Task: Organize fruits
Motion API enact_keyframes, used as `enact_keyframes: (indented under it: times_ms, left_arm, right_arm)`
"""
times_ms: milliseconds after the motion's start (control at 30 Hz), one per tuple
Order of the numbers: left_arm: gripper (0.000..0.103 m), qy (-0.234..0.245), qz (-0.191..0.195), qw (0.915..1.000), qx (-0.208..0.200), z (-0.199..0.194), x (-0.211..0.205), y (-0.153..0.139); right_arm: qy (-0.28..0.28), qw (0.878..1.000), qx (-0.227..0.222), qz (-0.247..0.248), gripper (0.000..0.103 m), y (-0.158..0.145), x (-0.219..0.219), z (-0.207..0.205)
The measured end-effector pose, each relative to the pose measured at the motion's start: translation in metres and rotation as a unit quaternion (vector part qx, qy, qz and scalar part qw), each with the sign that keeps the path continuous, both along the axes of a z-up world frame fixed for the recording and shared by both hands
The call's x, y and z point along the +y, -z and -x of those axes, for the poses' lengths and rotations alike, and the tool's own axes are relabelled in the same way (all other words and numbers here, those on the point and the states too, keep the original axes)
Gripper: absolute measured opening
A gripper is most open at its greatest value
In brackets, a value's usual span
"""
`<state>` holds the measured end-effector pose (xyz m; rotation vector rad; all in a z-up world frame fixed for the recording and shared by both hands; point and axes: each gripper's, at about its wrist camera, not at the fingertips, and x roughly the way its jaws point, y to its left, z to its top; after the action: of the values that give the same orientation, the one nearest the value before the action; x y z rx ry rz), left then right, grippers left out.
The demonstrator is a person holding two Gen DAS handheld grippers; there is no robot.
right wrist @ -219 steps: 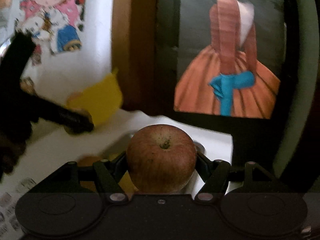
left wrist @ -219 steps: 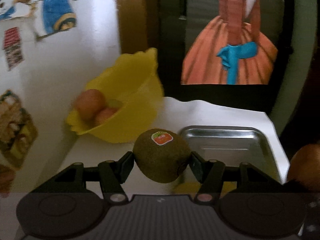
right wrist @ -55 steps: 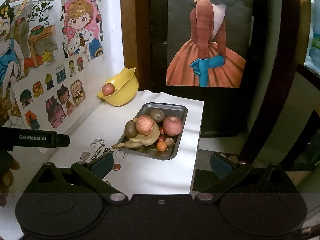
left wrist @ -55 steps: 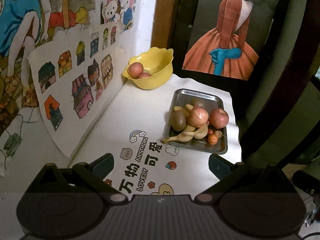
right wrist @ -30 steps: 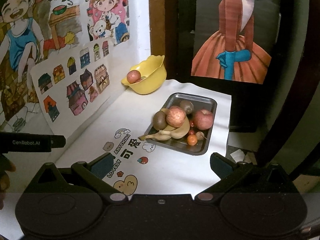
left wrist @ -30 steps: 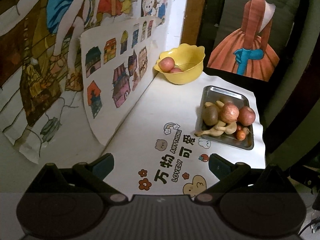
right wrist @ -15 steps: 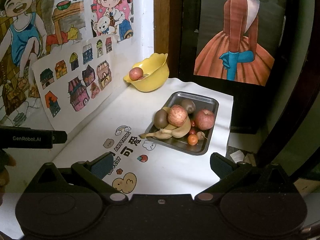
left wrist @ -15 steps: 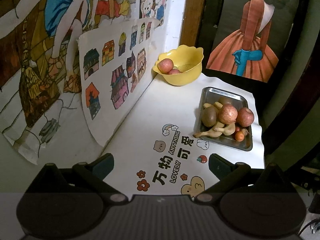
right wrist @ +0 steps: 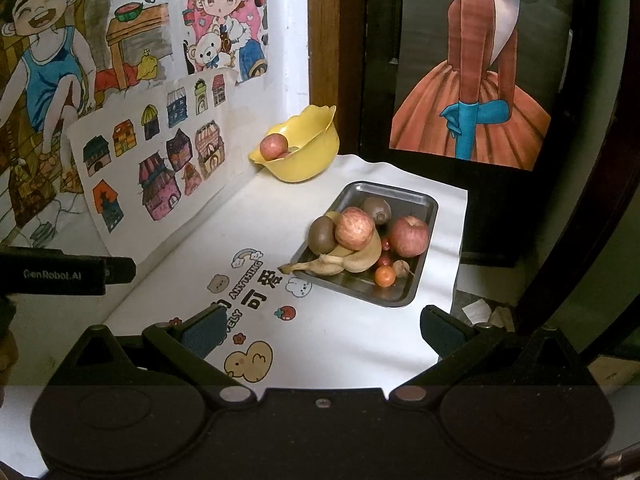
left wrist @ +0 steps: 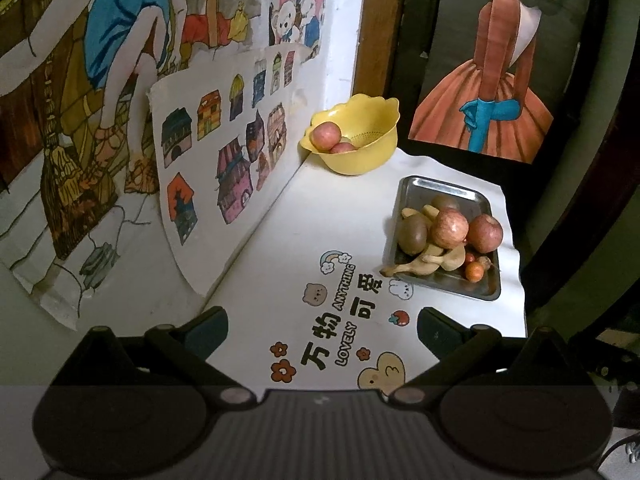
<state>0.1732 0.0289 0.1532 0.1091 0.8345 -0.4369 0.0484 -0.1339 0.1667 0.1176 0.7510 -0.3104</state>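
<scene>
A steel tray (left wrist: 442,186) (right wrist: 430,204) on the white table holds two apples (left wrist: 451,227) (right wrist: 354,227), two kiwis (left wrist: 412,234) (right wrist: 321,234), a banana (left wrist: 424,266) (right wrist: 340,264) and small round fruits (left wrist: 474,271) (right wrist: 385,276). Far back, a yellow bowl (left wrist: 360,156) (right wrist: 308,160) holds apples (left wrist: 326,135) (right wrist: 273,146). My left gripper (left wrist: 322,326) hangs open and empty above the table's near part, well short of the tray. My right gripper (right wrist: 320,328) is open and empty too, equally far back. The left gripper's body (right wrist: 60,270) shows at the right wrist view's left edge.
A white printed mat (left wrist: 344,300) (right wrist: 256,280) covers the table. Children's drawings (left wrist: 224,152) (right wrist: 152,160) lean on the left wall. A painting of a figure in an orange dress (left wrist: 488,92) (right wrist: 472,96) stands behind the table, whose right edge drops to a dark floor.
Earlier the left gripper held a kiwi and the right an apple near the tray; both fruits now lie in the tray. Both grippers have opened and pulled back and up.
</scene>
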Motion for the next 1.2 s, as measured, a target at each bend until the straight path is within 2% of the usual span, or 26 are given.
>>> enact_keyframes:
  times_ms: [1200]
  left_arm:
    - [0.102,0.012,0.005,0.9999,-0.003,0.008,-0.010,-0.004]
  right_arm:
    - [-0.001,1.000,0.000,-0.005,0.102,0.003,-0.008,0.011]
